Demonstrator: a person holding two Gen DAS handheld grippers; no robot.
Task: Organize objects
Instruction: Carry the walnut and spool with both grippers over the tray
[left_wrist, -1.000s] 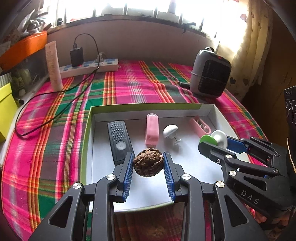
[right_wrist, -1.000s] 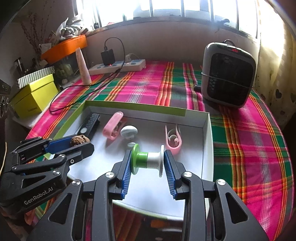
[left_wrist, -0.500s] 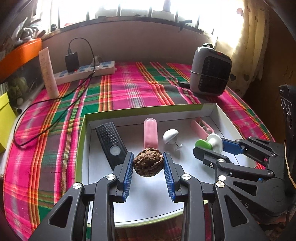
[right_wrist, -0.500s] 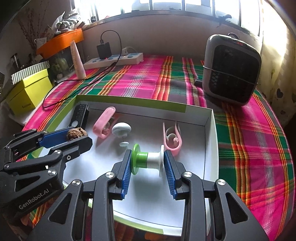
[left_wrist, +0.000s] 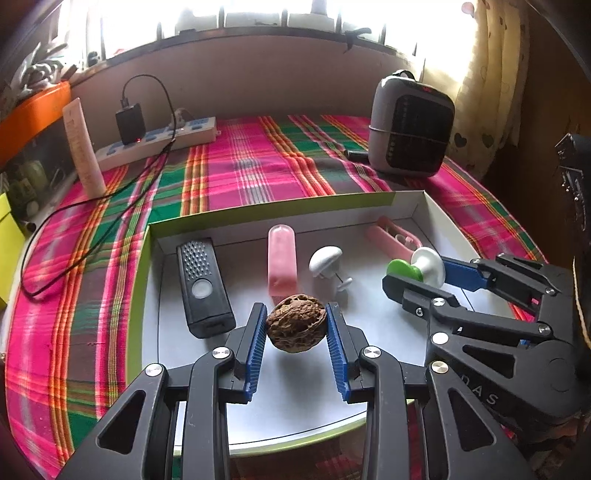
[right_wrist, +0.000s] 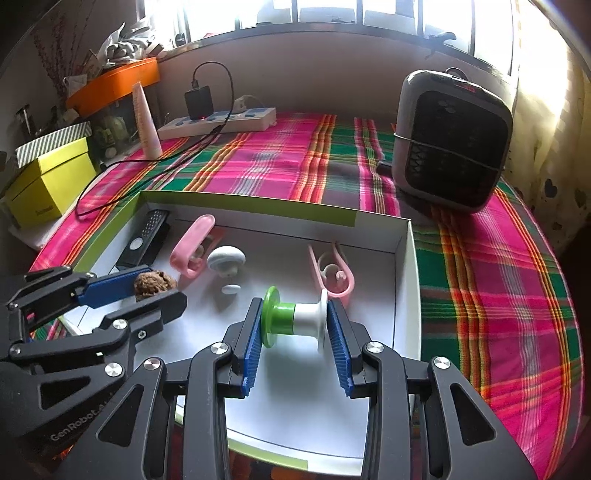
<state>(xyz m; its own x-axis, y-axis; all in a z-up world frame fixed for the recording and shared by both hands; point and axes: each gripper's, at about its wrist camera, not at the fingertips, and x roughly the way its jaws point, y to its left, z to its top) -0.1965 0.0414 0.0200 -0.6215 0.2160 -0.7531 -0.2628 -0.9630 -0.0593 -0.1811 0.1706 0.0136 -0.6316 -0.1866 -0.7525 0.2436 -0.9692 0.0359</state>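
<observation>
My left gripper (left_wrist: 296, 325) is shut on a brown walnut (left_wrist: 296, 323), held above the white box tray (left_wrist: 207, 221). In the right wrist view that left gripper (right_wrist: 147, 288) shows at the left with the walnut (right_wrist: 153, 283). My right gripper (right_wrist: 294, 321) is shut on a green and white spool (right_wrist: 294, 318), also over the tray (right_wrist: 402, 266); the left wrist view shows the right gripper (left_wrist: 415, 267) and its spool (left_wrist: 417, 264) at the right. Inside the tray lie a black remote (left_wrist: 203, 284), a pink clip (left_wrist: 282, 258), a white knob (left_wrist: 327, 260) and a pink looped clip (right_wrist: 332, 273).
The tray sits on a plaid cloth (left_wrist: 240, 166). A grey heater (right_wrist: 450, 140) stands at the back right. A power strip (right_wrist: 218, 120) with charger and cable, and a pink tube (right_wrist: 146, 120), stand at the back left, with a yellow box (right_wrist: 48, 181) beside them.
Both grippers keep their hold on the walnut and the spool. The views have shifted slightly forward over the tray, with the left one rolling a little.
</observation>
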